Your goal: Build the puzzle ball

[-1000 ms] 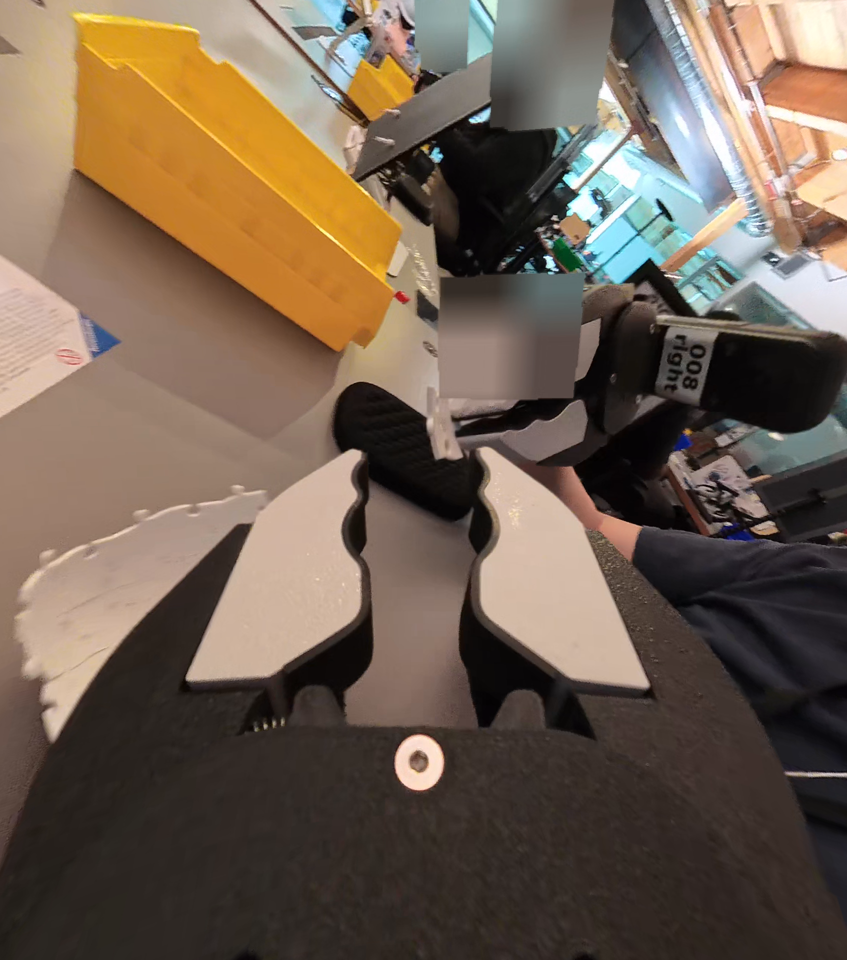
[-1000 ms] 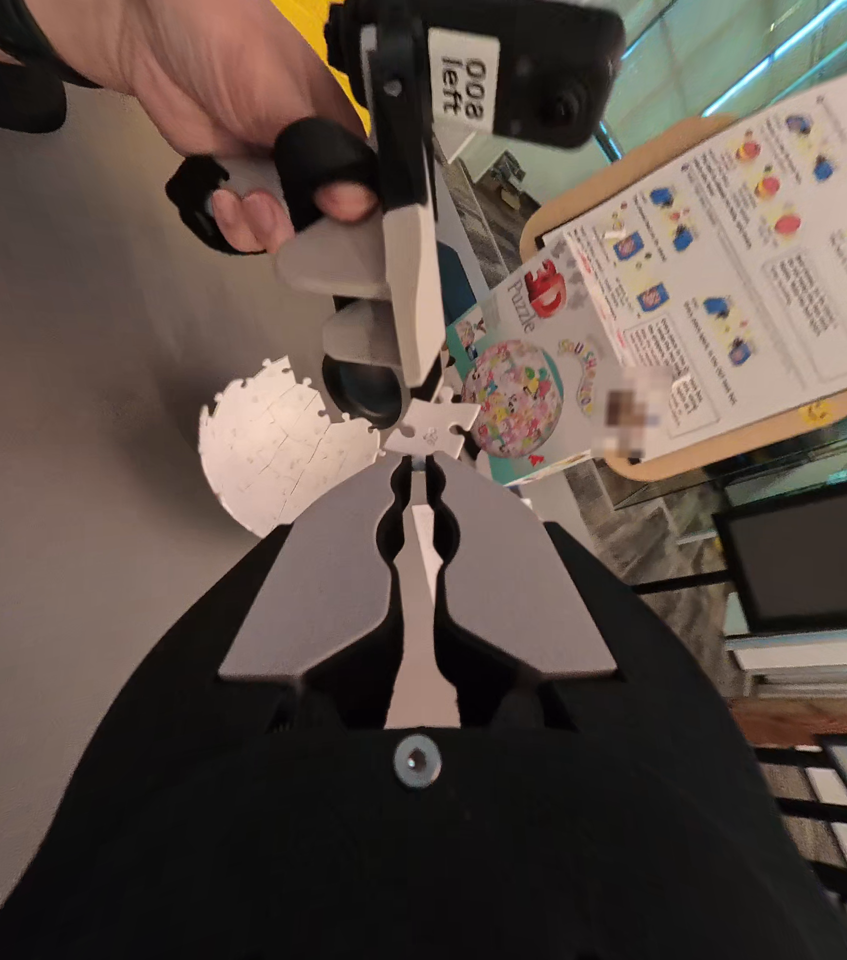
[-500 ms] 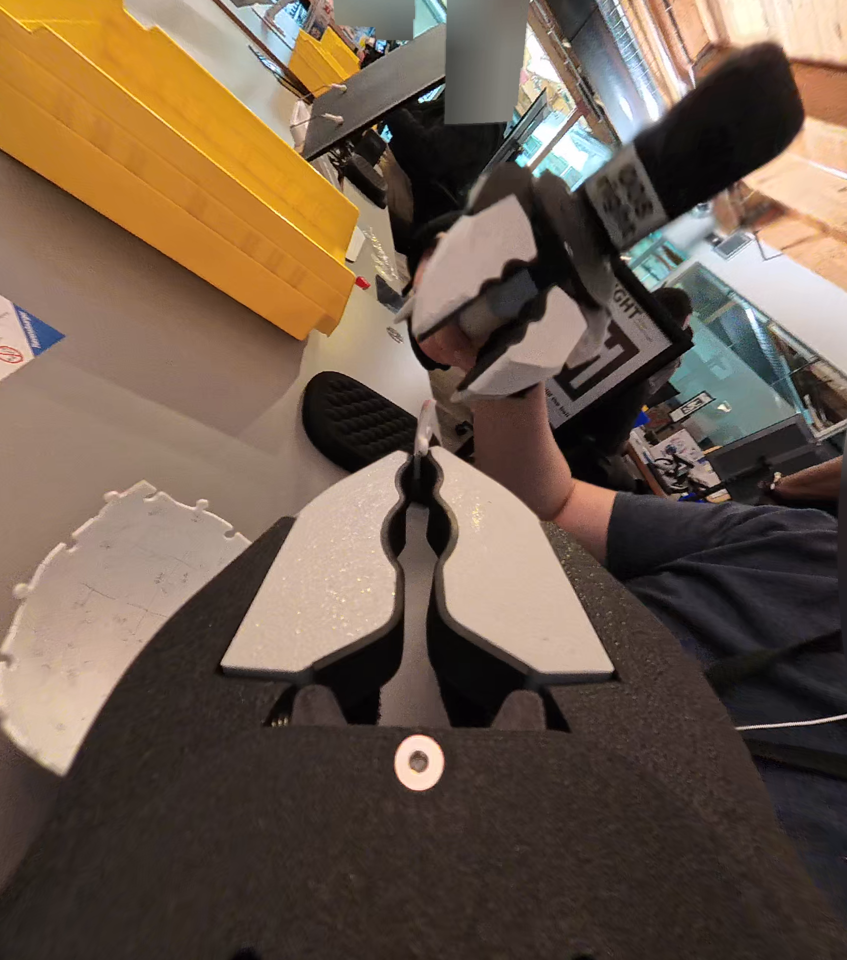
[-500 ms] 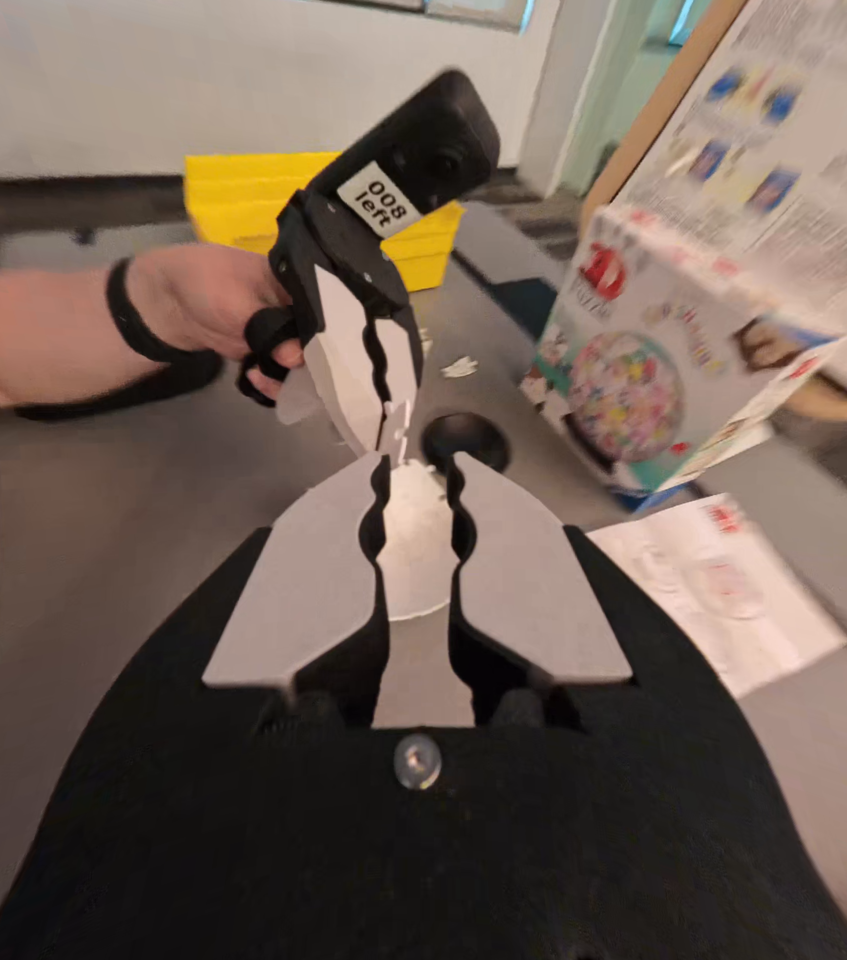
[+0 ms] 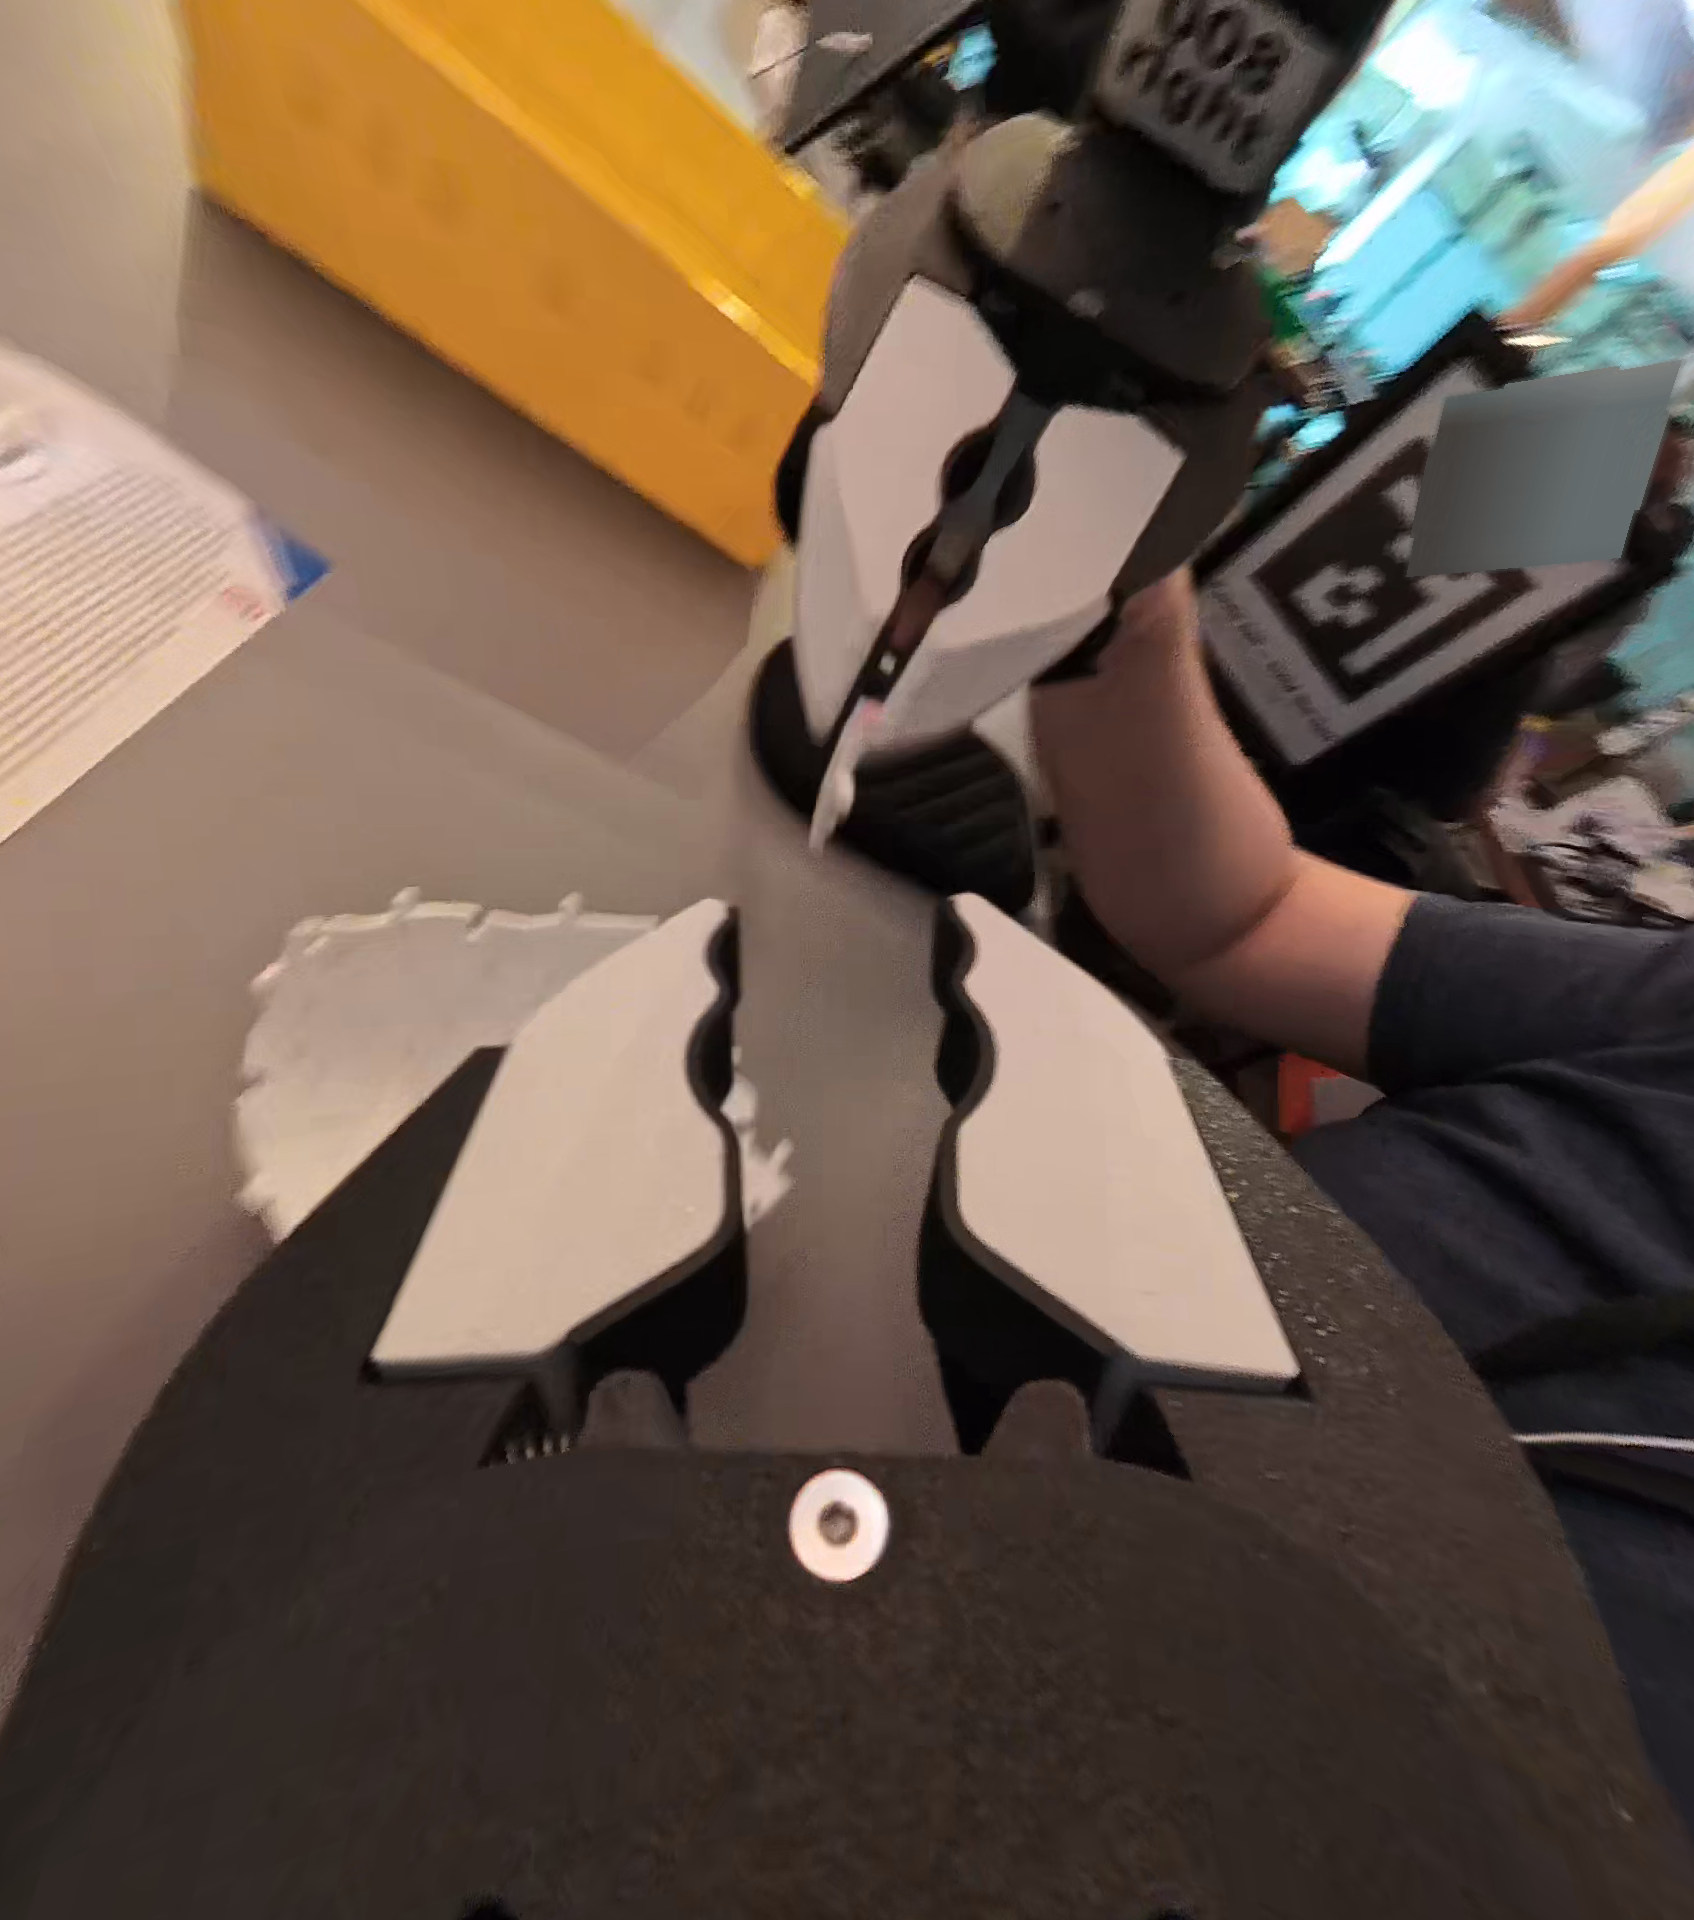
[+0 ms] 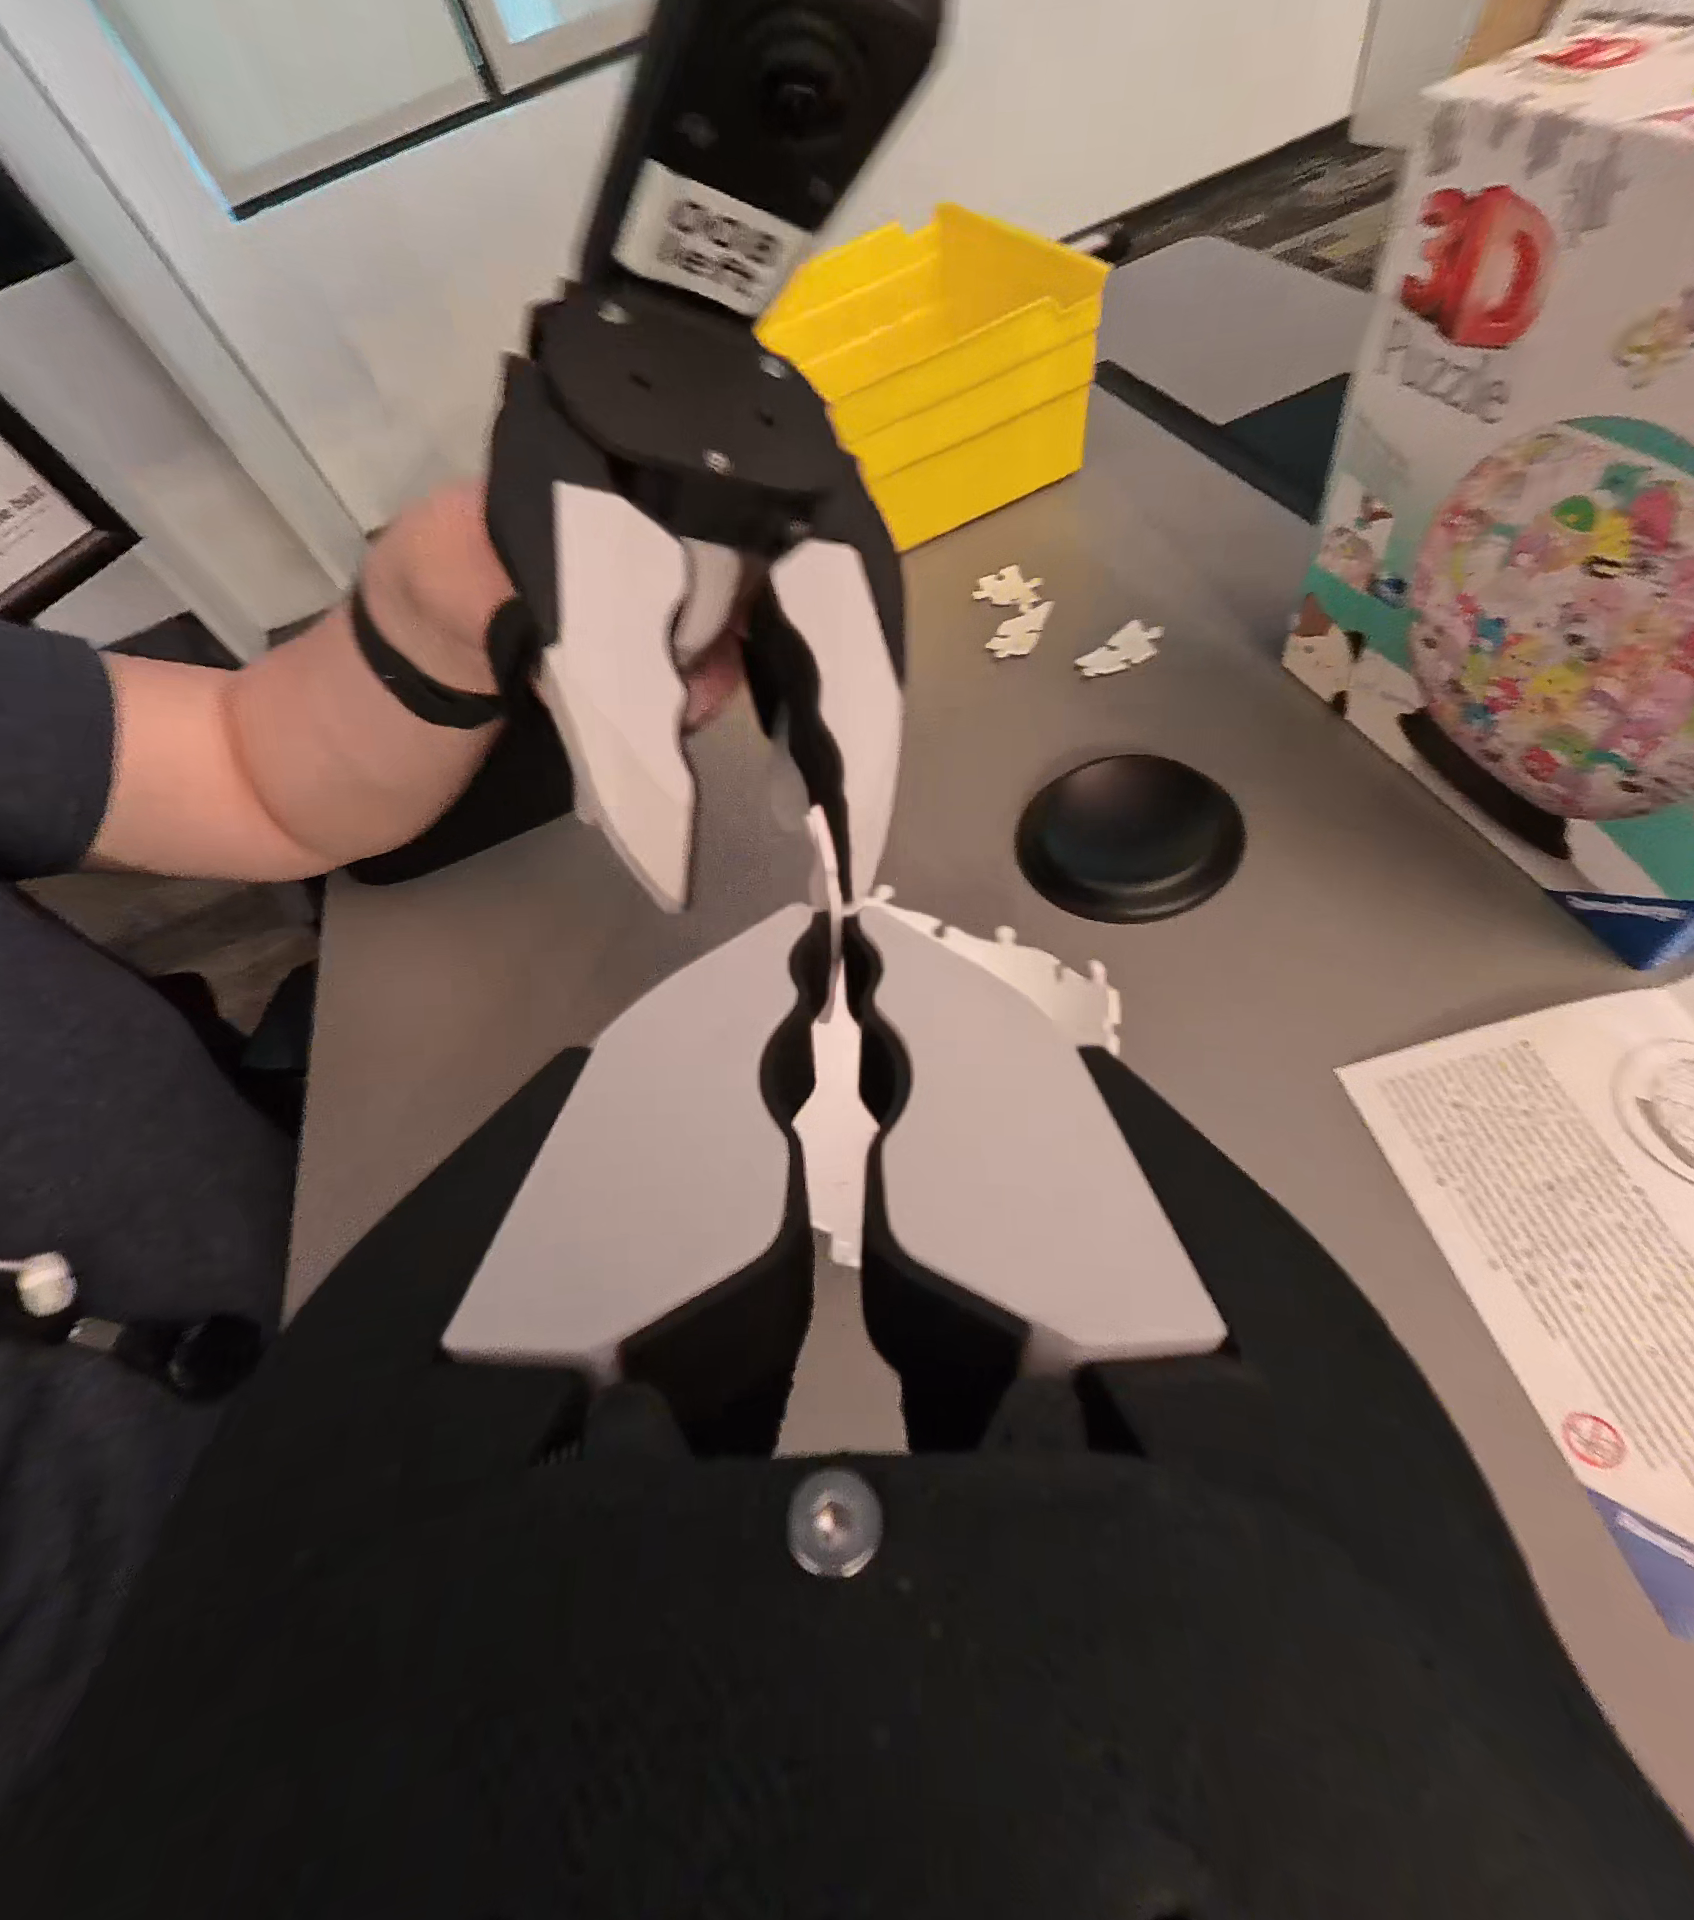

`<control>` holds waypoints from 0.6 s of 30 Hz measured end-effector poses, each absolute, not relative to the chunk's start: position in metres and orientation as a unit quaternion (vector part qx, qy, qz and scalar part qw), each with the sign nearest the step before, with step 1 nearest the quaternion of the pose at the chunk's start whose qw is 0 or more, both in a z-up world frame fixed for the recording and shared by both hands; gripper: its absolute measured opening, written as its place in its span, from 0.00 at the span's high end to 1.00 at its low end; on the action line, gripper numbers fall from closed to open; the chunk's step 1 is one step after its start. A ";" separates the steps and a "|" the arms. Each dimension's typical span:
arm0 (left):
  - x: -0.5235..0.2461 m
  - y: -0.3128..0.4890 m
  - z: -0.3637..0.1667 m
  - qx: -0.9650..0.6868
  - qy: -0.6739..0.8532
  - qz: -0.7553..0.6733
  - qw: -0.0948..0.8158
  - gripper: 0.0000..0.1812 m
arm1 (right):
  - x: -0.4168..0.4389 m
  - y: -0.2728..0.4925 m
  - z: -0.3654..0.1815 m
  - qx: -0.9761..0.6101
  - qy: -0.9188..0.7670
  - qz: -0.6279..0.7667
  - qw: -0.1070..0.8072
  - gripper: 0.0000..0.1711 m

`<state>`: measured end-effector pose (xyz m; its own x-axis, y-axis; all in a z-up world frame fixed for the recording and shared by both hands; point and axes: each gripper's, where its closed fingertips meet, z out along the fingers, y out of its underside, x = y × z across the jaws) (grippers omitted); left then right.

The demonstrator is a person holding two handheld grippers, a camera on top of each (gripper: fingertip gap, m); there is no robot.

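My right gripper [image 6: 832, 920] is shut on a white puzzle piece [image 6: 825, 857] that sticks out past its tips; in the left wrist view the right gripper [image 5: 864, 717] shows head-on with the piece [image 5: 835, 795] pointing down. My left gripper [image 5: 838, 912] is open and empty; in the right wrist view the left gripper [image 6: 765, 894] hangs tips-down, one finger beside the piece. The white part-built ball shell [image 5: 375, 1008] lies on the grey table, below both grippers, and is partly hidden behind my right fingers [image 6: 1030, 971].
A black round stand [image 6: 1129, 836] sits just past the shell. Loose white pieces [image 6: 1019, 618] lie near a yellow bin [image 6: 936, 364]. The puzzle box [image 6: 1591, 520] stands at the right, an instruction sheet [image 6: 1601, 1195] in front of it. A person's arm [image 5: 1186, 852] holds the right gripper. Less than 4 cm separates the two grippers' tips.
Half a second ago my left gripper was shut on the piece and the right was open. Now the right holds it and the left has opened. Both have tilted down toward the shell.
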<state>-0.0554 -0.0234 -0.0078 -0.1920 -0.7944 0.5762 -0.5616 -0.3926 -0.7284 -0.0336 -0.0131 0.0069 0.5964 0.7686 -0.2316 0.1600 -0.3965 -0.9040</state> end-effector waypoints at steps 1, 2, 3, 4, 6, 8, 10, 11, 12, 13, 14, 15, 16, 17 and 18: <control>-0.063 -0.015 -0.010 -0.650 0.534 -0.527 0.124 0.76 | -0.027 -0.010 0.004 -0.768 -0.296 0.334 0.460 0.98; -0.073 -0.009 -0.011 -0.668 0.522 -0.511 0.141 0.75 | -0.020 -0.008 -0.001 -0.773 -0.285 0.340 0.453 0.98; -0.085 -0.007 -0.013 -0.685 0.511 -0.498 0.149 0.75 | -0.012 -0.005 -0.009 -0.784 -0.275 0.340 0.441 0.98; -0.100 -0.007 -0.018 -0.701 0.500 -0.486 0.153 0.75 | -0.004 -0.001 -0.018 -0.793 -0.267 0.336 0.432 0.98; -0.126 -0.012 -0.040 -0.739 0.470 -0.459 0.150 0.77 | 0.009 0.006 -0.038 -0.811 -0.254 0.326 0.415 0.98; -0.138 -0.026 -0.065 -0.761 0.444 -0.457 0.123 0.78 | 0.016 0.011 -0.056 -0.825 -0.249 0.316 0.396 0.98; -0.134 -0.041 -0.081 -0.763 0.419 -0.483 0.092 0.79 | 0.017 0.013 -0.070 -0.835 -0.255 0.299 0.384 0.98; -0.128 -0.047 -0.088 -0.764 0.409 -0.494 0.079 0.79 | 0.017 0.015 -0.076 -0.840 -0.262 0.287 0.379 0.98; -0.123 -0.052 -0.093 -0.765 0.402 -0.499 0.068 0.79 | 0.016 0.016 -0.080 -0.843 -0.268 0.274 0.377 0.98; -0.118 -0.056 -0.098 -0.765 0.399 -0.501 0.060 0.79 | 0.015 0.016 -0.085 -0.846 -0.276 0.263 0.372 0.98; -0.114 -0.060 -0.101 -0.765 0.400 -0.502 0.055 0.79 | 0.014 0.016 -0.090 -0.849 -0.283 0.256 0.365 0.98; -0.110 -0.062 -0.104 -0.765 0.399 -0.503 0.053 0.79 | 0.012 0.014 -0.094 -0.852 -0.291 0.250 0.357 0.98; -0.106 -0.062 -0.106 -0.766 0.395 -0.505 0.055 0.79 | 0.010 0.013 -0.097 -0.854 -0.297 0.244 0.352 0.98; -0.103 -0.062 -0.108 -0.766 0.391 -0.508 0.056 0.79 | 0.010 0.012 -0.098 -0.855 -0.301 0.236 0.350 0.98; -0.101 -0.060 -0.109 -0.766 0.385 -0.511 0.058 0.79 | 0.009 0.011 -0.098 -0.855 -0.305 0.233 0.349 0.98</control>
<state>-0.1011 -0.0603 -0.1091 0.1805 -0.6489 0.7392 -0.5308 -0.6969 -0.4822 0.0088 0.0109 -0.0983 0.7059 0.6837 -0.1854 0.3584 -0.5704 -0.7391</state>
